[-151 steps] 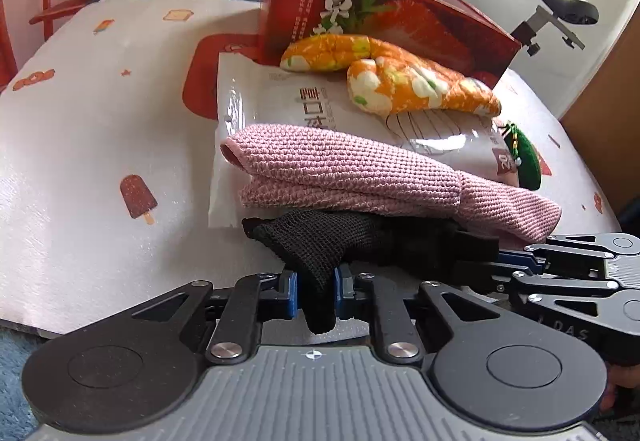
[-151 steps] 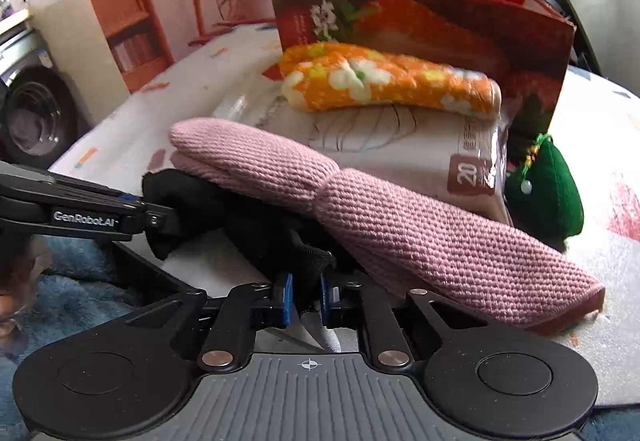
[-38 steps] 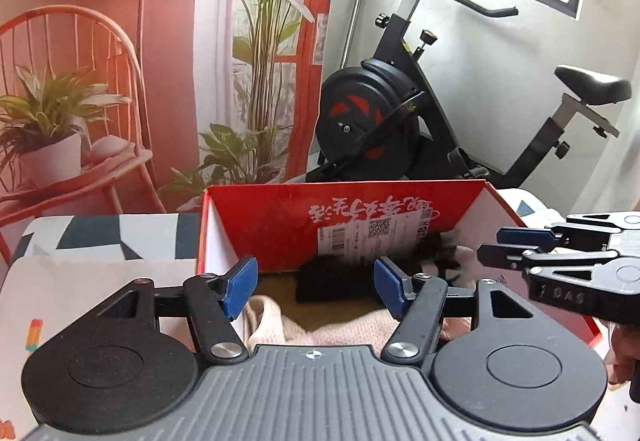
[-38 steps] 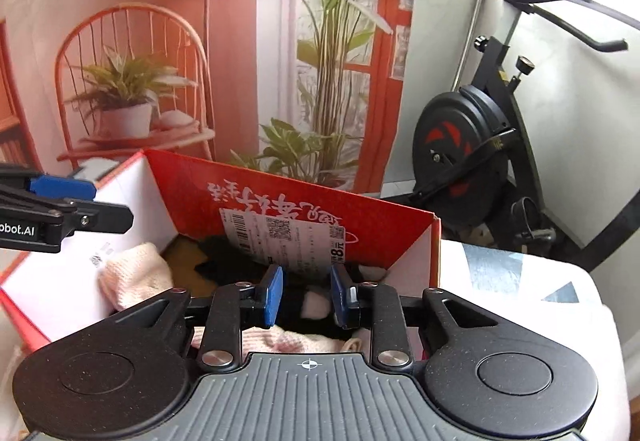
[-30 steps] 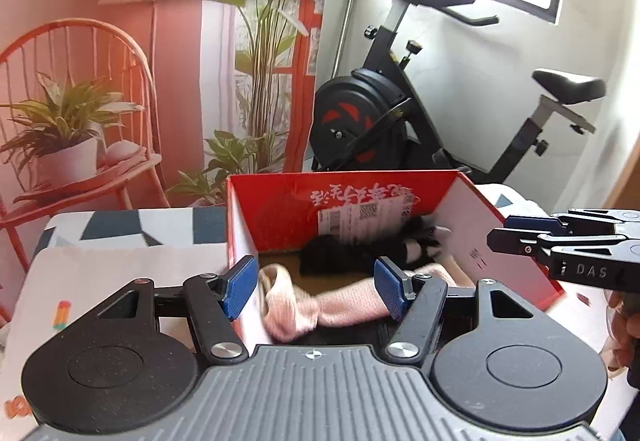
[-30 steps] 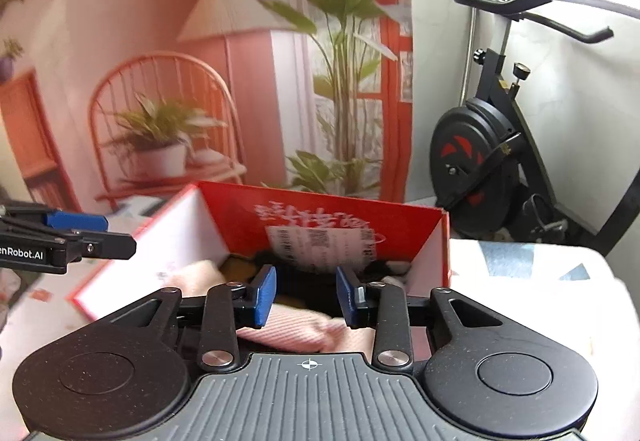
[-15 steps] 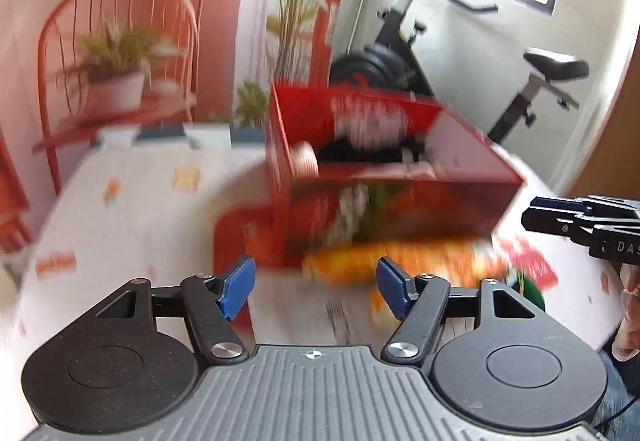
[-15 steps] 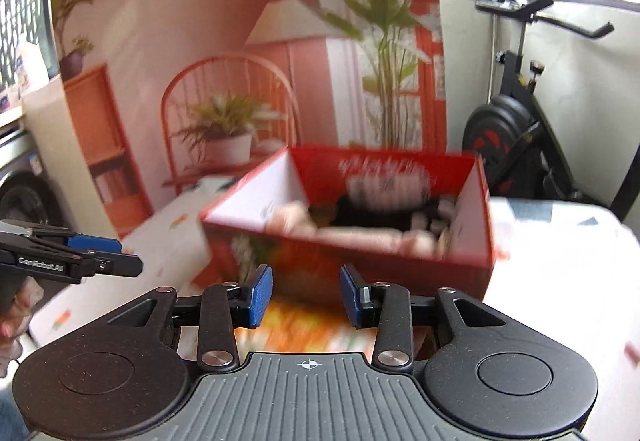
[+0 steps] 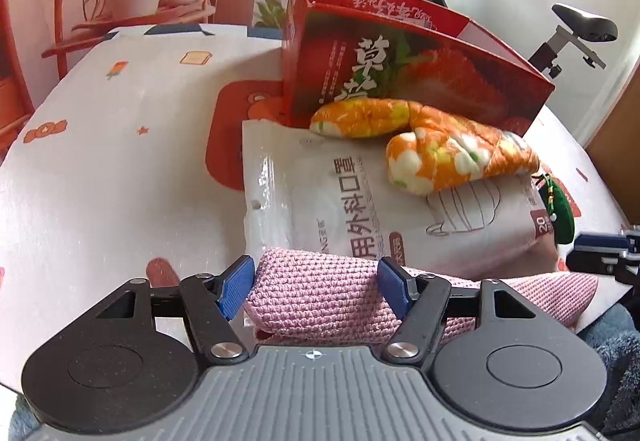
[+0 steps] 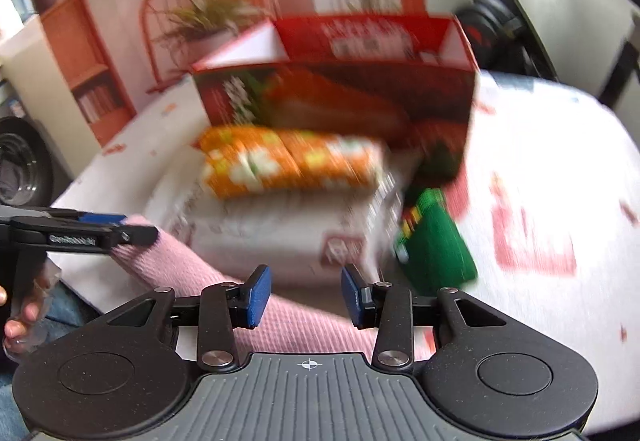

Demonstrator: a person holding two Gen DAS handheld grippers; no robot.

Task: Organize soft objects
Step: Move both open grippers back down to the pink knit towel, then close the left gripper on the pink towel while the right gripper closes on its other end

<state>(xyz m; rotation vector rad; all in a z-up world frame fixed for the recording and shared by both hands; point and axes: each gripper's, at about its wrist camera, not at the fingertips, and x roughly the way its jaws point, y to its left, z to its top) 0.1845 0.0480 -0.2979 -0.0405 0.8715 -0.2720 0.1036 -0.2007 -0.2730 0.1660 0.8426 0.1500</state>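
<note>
On table [image 9: 100, 169], one pink knit cloth [image 9: 320, 297], one red box [image 9: 400, 69], left gripper [image 9: 316, 287] and right gripper [image 10: 306, 295] both empty, apart.

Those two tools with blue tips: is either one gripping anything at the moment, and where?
Nothing is held. The left tool stands open around one end of the pink knitted cloth without pinching it, and the right tool, open too, hovers over the cloth.

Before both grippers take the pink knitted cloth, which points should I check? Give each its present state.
1. Pink knitted cloth lies between the left gripper fingers: ok.
2. Left fingers pressing on it: not ok, open.
3. Right gripper open over the cloth: ok, nothing clamped.
4. Red box open on top: ok.
5. Cloth free of the white packet: cannot tell.
6. Right view sharp: not ok, blurred.
</note>
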